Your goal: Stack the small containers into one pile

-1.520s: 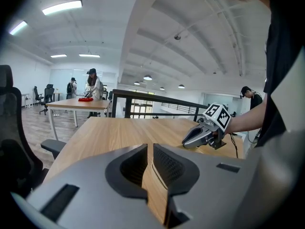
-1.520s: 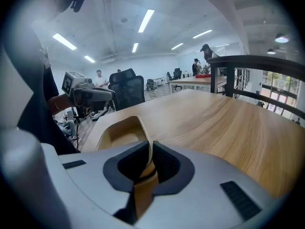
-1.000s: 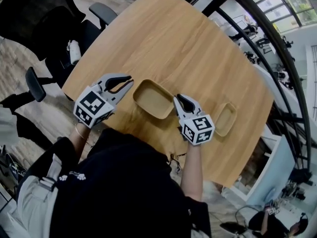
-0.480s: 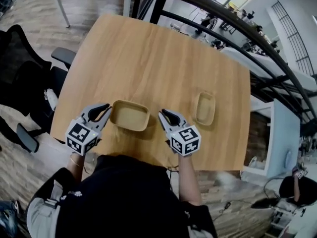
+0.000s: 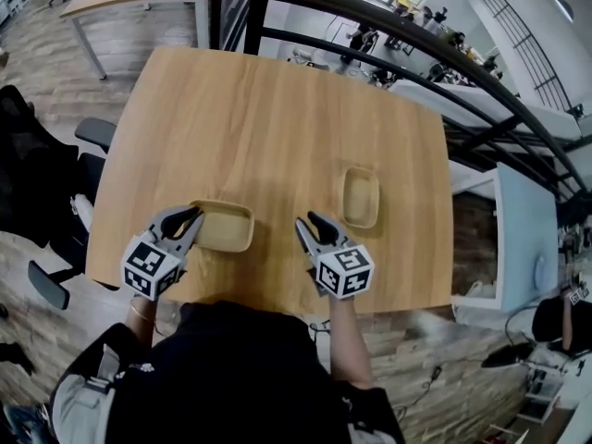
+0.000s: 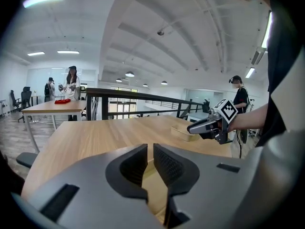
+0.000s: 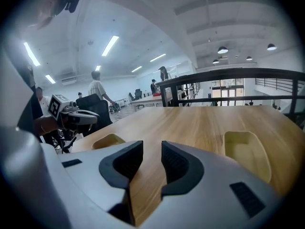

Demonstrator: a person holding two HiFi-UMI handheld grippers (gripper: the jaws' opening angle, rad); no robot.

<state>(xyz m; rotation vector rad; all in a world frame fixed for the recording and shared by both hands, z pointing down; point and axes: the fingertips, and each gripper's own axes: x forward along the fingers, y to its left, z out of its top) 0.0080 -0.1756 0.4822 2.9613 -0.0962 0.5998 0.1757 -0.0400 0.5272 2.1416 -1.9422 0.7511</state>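
Approach stage: left gripper [image 5: 190, 216], jaws barely parted, flanks one shallow beige fibre container [image 5: 227, 229]; right gripper [image 5: 306, 222] (jaws opening, empty) should next seize the other beige container [image 5: 360, 197].

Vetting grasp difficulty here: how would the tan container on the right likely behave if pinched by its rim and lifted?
The container looks thin-walled and empty, so probably light, with a rim that may flex. Its wide flat base suggests sliding rather than tipping when pushed.
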